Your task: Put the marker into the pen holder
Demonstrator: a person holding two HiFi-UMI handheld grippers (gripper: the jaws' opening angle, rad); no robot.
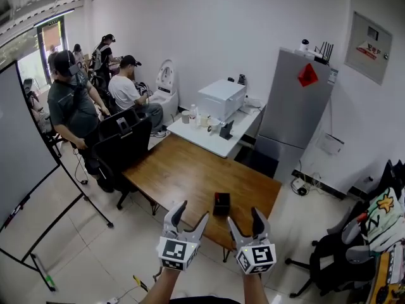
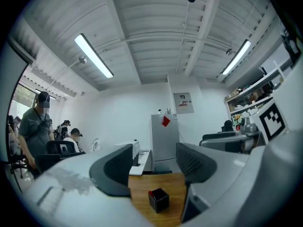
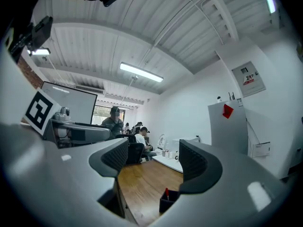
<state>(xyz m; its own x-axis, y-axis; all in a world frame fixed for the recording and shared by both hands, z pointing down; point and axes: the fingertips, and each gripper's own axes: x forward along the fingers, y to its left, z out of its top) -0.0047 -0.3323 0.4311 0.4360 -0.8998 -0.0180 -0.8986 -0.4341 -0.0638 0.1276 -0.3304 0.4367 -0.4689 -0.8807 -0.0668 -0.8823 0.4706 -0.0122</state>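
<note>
A small black pen holder [image 1: 221, 204] stands near the front edge of the brown wooden table [image 1: 183, 173]. A red-capped marker [image 3: 166, 193] stands inside it; in the left gripper view its red tip [image 2: 150, 193] shows at a corner of the pen holder [image 2: 159, 200]. My left gripper [image 1: 192, 214] hovers just left of the holder, open and with nothing in it. Just right of the holder, my right gripper [image 1: 244, 220] is also open, nothing between its fingers. Both gripper views look over the table from above its near edge, left gripper [image 2: 154, 167] and right gripper [image 3: 154, 162].
Behind the wooden table is a white desk [image 1: 215, 138] with a printer [image 1: 221, 98] and small items, then a grey cabinet [image 1: 297, 106]. A black chair [image 1: 123, 141] stands at the table's left with several people beyond. Office chairs [image 1: 342, 252] crowd the right.
</note>
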